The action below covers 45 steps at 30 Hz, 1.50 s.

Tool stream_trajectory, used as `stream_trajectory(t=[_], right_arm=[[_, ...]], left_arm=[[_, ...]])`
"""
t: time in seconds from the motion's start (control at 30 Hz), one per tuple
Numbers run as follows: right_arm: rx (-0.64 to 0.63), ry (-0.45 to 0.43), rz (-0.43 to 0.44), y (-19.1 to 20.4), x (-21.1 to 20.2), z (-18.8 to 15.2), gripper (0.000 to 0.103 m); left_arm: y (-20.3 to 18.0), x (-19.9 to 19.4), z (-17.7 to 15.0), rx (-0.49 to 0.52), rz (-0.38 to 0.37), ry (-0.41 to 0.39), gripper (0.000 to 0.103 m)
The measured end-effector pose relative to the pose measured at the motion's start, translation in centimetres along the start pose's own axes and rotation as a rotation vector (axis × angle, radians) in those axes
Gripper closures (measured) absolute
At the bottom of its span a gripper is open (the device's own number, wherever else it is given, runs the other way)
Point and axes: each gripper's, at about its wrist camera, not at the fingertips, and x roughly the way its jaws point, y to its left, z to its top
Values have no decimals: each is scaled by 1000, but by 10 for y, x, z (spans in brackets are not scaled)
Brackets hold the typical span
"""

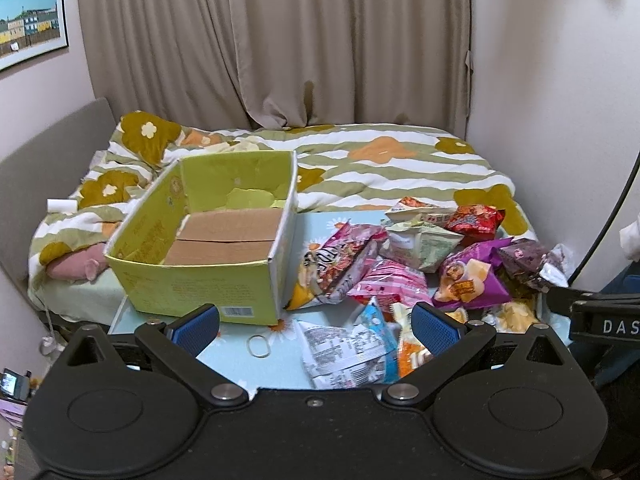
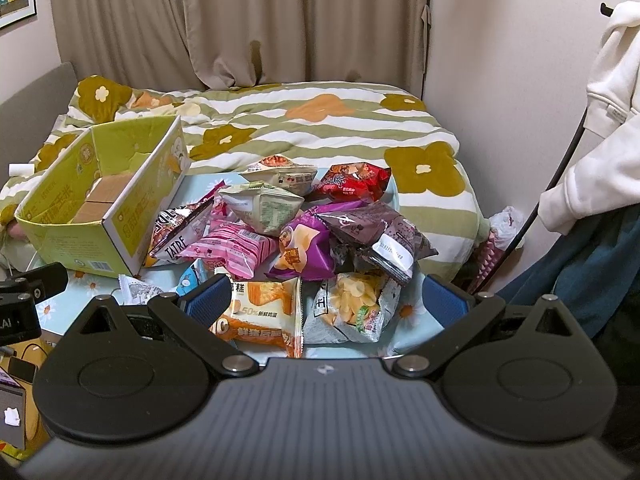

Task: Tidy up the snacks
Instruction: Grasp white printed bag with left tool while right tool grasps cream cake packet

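Snacks (image 2: 304, 236) heaped beside the box (image 1: 208, 248) (bare inside); both tools' jaws apart.

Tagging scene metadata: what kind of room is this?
Most likely a home bedroom: a bed with a flowered duvet fills the back, closed beige curtains hang behind it, and a framed picture is on the wall.

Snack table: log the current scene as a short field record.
surface: table with light blue floral cover, set against a bed
container: green cardboard box, open top, no snacks inside
snacks: pile of packets beside the box, none sorted yet
loose item: rubber band near the box
left gripper: open, holding nothing
right gripper: open, holding nothing
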Motion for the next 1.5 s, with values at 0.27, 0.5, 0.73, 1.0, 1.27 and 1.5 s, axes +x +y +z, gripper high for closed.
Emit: stream_trajectory(t=[0.27, 0.5, 0.73, 1.0, 1.27, 1.5], right_arm=[[-7, 47, 83, -9, 22, 7, 0], [16, 121, 166, -3, 70, -1, 0], [40, 206, 182, 16, 119, -11, 0], [114, 249, 162, 22, 152, -12, 0], [151, 299, 162, 30, 175, -14, 0], [150, 341, 149, 40, 198, -19, 0]], left_arm=[[2, 28, -3, -48, -18, 69, 0], [11, 80, -20, -85, -117, 157, 0], [16, 139, -32, -109, -185, 255, 0], [34, 182, -40, -223, -325, 363, 0], [27, 205, -40, -131, -370, 384, 5], [32, 219, -43, -117, -403, 427, 21]])
